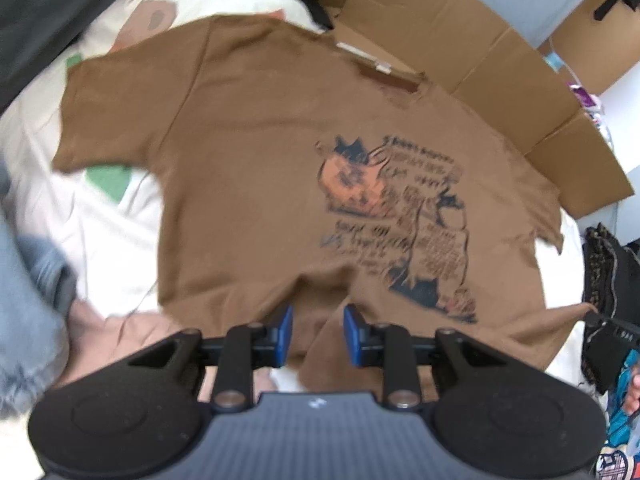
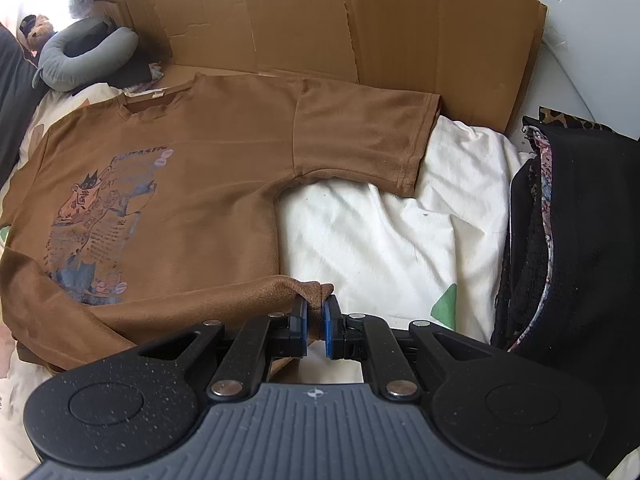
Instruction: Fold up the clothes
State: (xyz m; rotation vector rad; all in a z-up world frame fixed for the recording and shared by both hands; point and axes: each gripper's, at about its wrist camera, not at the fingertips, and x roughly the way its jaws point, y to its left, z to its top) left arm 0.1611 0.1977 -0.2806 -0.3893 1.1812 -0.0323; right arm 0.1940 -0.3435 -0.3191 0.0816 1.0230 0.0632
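Brown jersey filled both views: a brown T-shirt [image 2: 192, 184] lay spread face up on a white bedsheet [image 2: 372, 236], its printed front showing. Nearest the right wrist camera, the right gripper [image 2: 316, 316] was nearly closed, its blue pads pinching a bunched corner of the hem at the shirt's lower edge. In the left wrist view, which was blurred, the left gripper [image 1: 318, 334] stood partly open over the hem, with cloth lying between the jaws but the pads seemingly not pressing on it.

Beyond the hem, the body of the shirt lay mostly flat, with a soft ridge near the bottom edge. One short sleeve [image 2: 364, 140] stretched out across the sheet.

Judging by how it draped and puckered, the fabric was light, limp and not slippery; it would sag between holds, so taking it at two hem corners or a seam would suit a clean fold.

Farther back, flattened cardboard [image 2: 352, 28] stood against the wall, a grey neck pillow [image 2: 88, 60] lay beside it, and dark clothes [image 2: 580, 220] were piled at the sheet's edge.
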